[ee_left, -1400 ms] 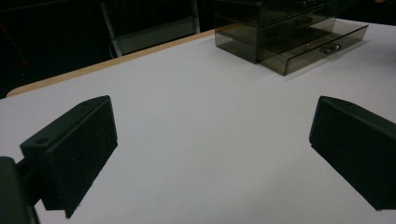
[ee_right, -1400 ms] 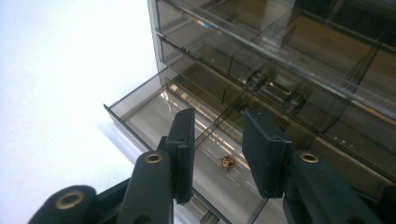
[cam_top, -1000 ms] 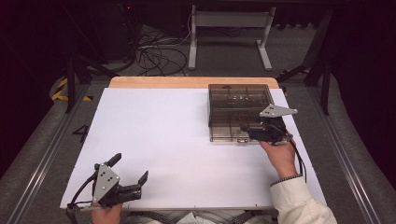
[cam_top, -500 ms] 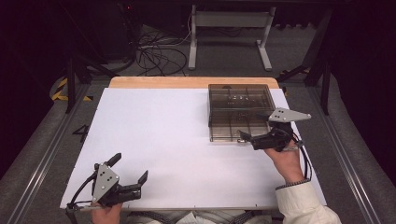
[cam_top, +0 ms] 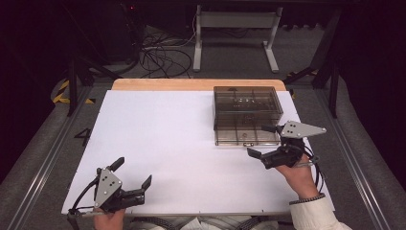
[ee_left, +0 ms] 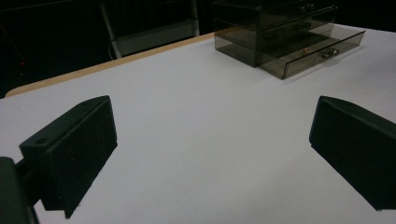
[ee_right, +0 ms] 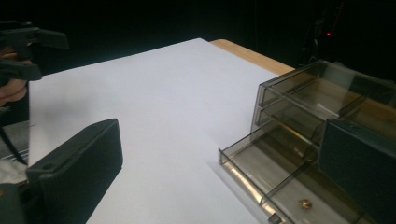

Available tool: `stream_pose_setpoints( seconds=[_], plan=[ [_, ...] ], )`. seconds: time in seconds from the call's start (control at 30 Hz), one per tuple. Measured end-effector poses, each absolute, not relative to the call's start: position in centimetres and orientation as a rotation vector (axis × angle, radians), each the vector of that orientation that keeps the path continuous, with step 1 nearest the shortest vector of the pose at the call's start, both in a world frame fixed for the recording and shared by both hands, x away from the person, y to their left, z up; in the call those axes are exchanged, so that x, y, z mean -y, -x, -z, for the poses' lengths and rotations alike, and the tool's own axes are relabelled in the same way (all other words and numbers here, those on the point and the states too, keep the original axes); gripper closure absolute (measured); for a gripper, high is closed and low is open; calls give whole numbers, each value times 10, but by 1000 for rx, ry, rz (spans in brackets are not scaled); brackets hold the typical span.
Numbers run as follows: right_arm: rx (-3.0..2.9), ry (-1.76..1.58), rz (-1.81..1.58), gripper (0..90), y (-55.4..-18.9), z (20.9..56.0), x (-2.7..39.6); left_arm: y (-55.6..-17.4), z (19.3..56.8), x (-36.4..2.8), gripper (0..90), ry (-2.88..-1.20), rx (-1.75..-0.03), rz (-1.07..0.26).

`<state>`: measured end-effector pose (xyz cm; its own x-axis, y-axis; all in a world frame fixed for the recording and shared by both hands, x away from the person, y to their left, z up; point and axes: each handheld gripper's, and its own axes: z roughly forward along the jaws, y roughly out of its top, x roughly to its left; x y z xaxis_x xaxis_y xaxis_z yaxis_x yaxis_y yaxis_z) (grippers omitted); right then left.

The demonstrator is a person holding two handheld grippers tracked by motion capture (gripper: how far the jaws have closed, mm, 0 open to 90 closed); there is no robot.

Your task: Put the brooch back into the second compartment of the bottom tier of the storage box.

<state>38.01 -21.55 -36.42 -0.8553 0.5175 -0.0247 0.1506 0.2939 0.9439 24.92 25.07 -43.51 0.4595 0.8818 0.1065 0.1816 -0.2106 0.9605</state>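
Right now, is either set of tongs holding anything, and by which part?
Nothing held: the left tongs and the right tongs are open, beside the pulled-out drawer.

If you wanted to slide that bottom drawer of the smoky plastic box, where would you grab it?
By the small knob on the front wall of the open bottom drawer, coming from the person's side of the drawer box. The knob sticks out from a flat, smooth front, so it looks the easiest part to pinch.
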Motion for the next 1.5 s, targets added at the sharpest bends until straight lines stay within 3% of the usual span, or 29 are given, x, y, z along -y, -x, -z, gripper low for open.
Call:
stream_pose_setpoints(
  seconds=[0.47,1.5],
  plan=[
    [-2268,-542,-1676,24,-364,397,229,-249,435,-251,17,-1681,-924,-851],
    [-2341,-656,-1538,21,-357,456,229,-251,437,-250,17,-1699,-932,-849]
  ],
)
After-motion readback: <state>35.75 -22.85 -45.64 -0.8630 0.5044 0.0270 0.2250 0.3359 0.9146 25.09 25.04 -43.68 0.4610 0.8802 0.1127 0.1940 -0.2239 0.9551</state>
